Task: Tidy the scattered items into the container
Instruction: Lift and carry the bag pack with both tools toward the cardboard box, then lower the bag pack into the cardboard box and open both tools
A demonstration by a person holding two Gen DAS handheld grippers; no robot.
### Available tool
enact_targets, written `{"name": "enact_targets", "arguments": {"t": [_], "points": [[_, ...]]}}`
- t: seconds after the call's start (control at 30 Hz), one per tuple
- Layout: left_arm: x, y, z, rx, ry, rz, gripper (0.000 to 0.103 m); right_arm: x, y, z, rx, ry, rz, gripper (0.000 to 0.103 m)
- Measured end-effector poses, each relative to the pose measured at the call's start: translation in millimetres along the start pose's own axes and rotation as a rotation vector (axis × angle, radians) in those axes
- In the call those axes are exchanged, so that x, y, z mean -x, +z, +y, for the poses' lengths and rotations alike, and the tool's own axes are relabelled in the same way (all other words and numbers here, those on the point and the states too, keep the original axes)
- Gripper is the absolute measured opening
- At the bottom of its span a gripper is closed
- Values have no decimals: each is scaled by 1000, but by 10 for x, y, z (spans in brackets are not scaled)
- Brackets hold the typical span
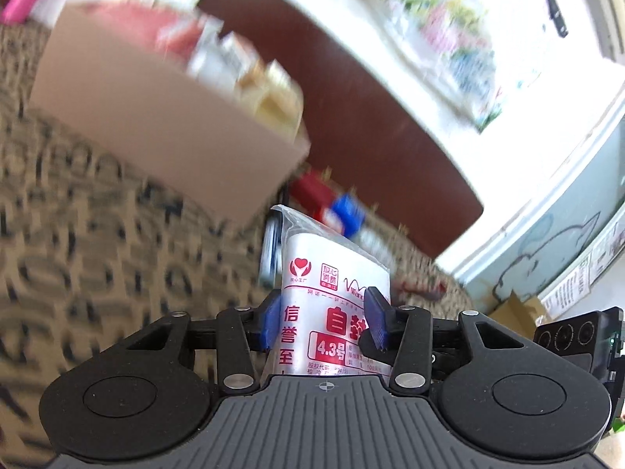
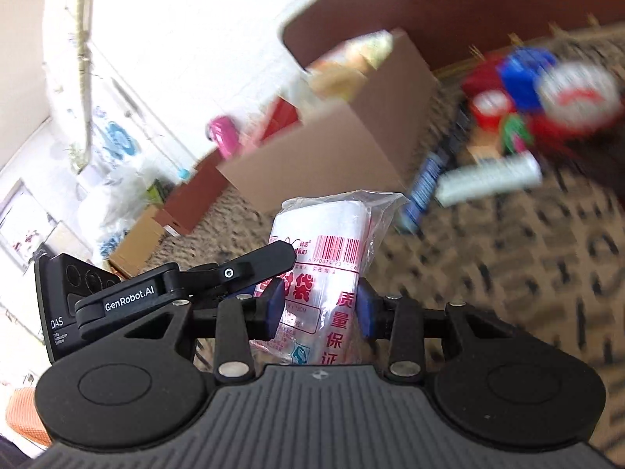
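My left gripper (image 1: pixel 326 322) is shut on a clear pack of zip bags with red print (image 1: pixel 332 273), held above the patterned carpet. My right gripper (image 2: pixel 320 306) is shut on the same pack of zip bags (image 2: pixel 324 242) from the other side; the left gripper's body (image 2: pixel 117 301) shows at its left. The cardboard box (image 1: pixel 129 117) stands on the carpet ahead and left, with several packets inside; it also shows in the right wrist view (image 2: pixel 332 148). Both views are blurred by motion.
Scattered items lie beyond the box: red tape rolls (image 2: pixel 490 107), a blue box (image 2: pixel 523 74), a white tube (image 2: pixel 488 179), a dark flat pack (image 2: pixel 425 187). A brown board (image 1: pixel 351 90) leans by the white wall. More cardboard boxes (image 2: pixel 136 242) stand at the left.
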State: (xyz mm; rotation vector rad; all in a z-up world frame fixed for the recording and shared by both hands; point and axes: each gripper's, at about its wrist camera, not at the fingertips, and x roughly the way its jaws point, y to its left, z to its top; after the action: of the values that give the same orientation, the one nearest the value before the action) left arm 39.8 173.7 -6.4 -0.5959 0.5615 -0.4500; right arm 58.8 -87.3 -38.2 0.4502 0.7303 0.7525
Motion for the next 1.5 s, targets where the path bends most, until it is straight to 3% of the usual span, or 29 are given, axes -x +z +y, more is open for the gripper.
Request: {"name": "enact_targets", "arguments": {"t": [0.3, 0.5, 0.57, 0.6, 0.67, 0.83, 0.87, 0.93, 1.03, 1.13, 1.4, 1.5], "points": [[68, 1176, 61, -49, -18, -174, 57, -484, 988, 562, 153, 31, -138, 45], [-153, 1716, 297, -37, 19, -221, 53, -1044, 1470, 626, 152, 15, -159, 49], [-328, 1816, 424, -43, 20, -188, 70, -1290, 1555, 576, 164, -12, -140, 61], [-432, 1839, 501, -28, 41, -158, 74, -1434, 1578, 539, 174, -52, -117, 64], [-530, 1847, 634, 16, 130, -138, 78, -1565, 1559, 471, 190, -139, -109, 55], [-387, 1811, 735, -22, 105, -191, 78, -1419, 1458, 497, 292, -170, -153, 54], [-381, 1809, 715, -24, 96, -191, 78, -1425, 1435, 524, 323, -182, -147, 50], [-368, 1789, 637, -42, 75, -186, 78, -1450, 1374, 608, 382, -196, -128, 34], [-405, 1744, 510, -93, 66, -159, 79, -1491, 1245, 733, 483, -208, -102, 27], [-481, 1675, 475, -114, 68, -112, 81, -1545, 1188, 812, 537, -229, -72, 23], [-678, 1571, 576, -92, 98, -52, 93, -1694, 1201, 744, 538, -237, -14, 21], [-725, 1534, 638, -99, 115, -72, 95, -1768, 1222, 733, 543, -234, -18, 20]]}}
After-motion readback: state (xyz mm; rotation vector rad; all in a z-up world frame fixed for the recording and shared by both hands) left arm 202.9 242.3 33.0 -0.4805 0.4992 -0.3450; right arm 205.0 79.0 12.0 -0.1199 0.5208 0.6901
